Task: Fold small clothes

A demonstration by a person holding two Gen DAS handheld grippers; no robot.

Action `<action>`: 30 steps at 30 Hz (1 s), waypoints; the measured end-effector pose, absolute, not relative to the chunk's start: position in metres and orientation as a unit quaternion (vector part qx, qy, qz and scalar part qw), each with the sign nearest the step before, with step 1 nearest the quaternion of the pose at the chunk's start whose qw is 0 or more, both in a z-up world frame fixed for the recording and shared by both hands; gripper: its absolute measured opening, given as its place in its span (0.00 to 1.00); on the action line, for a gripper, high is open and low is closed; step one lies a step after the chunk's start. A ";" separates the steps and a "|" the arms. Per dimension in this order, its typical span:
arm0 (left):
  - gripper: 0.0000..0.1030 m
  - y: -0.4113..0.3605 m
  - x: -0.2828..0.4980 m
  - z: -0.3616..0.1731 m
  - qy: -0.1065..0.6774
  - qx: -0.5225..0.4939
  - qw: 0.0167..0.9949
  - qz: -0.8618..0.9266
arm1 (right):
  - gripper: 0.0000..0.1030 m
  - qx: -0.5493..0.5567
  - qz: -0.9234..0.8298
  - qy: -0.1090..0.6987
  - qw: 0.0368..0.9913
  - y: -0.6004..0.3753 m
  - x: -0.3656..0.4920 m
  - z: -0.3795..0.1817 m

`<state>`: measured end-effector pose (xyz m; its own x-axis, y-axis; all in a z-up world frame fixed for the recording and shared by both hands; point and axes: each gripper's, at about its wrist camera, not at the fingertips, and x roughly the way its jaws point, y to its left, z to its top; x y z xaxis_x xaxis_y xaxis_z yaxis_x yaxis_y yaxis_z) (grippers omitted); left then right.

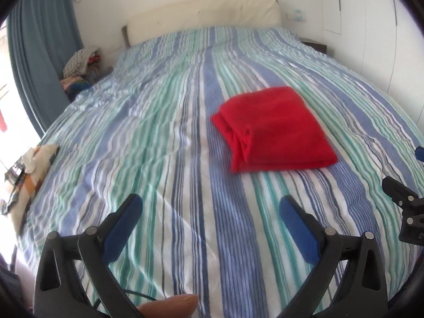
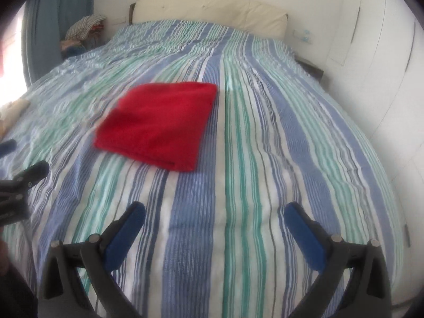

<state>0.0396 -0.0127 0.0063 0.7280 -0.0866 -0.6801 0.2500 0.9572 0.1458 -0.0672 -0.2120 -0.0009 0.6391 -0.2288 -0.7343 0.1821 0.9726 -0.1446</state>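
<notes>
A red garment [image 1: 273, 129] lies folded into a flat square packet on the striped bedspread [image 1: 164, 137]; in the right wrist view the red garment [image 2: 159, 124] sits left of centre. My left gripper [image 1: 210, 206] is open, held above the bed short of the garment and to its left, with nothing between its blue pads. My right gripper [image 2: 216, 213] is open too, near and to the right of the garment, holding nothing. Each gripper shows at the edge of the other's view.
A cream headboard [image 1: 204, 13] stands at the far end of the bed. A pile of clothes [image 1: 82, 61] sits by the blue curtain [image 1: 39, 39] at the far left. Another patterned cloth [image 1: 29, 169] lies on the bed's left edge. White cupboard doors [image 2: 376, 53] run along the right.
</notes>
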 end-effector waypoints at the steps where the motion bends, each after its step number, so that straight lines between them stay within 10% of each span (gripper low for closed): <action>1: 1.00 -0.012 0.036 0.011 0.354 0.111 0.924 -0.093 | 1.00 -0.033 -0.113 0.404 0.907 -0.209 -0.070 0.007; 30: 1.00 -0.010 -0.001 0.033 0.393 0.085 0.912 -0.083 | 1.00 -0.034 -0.117 0.394 0.911 -0.184 -0.114 0.061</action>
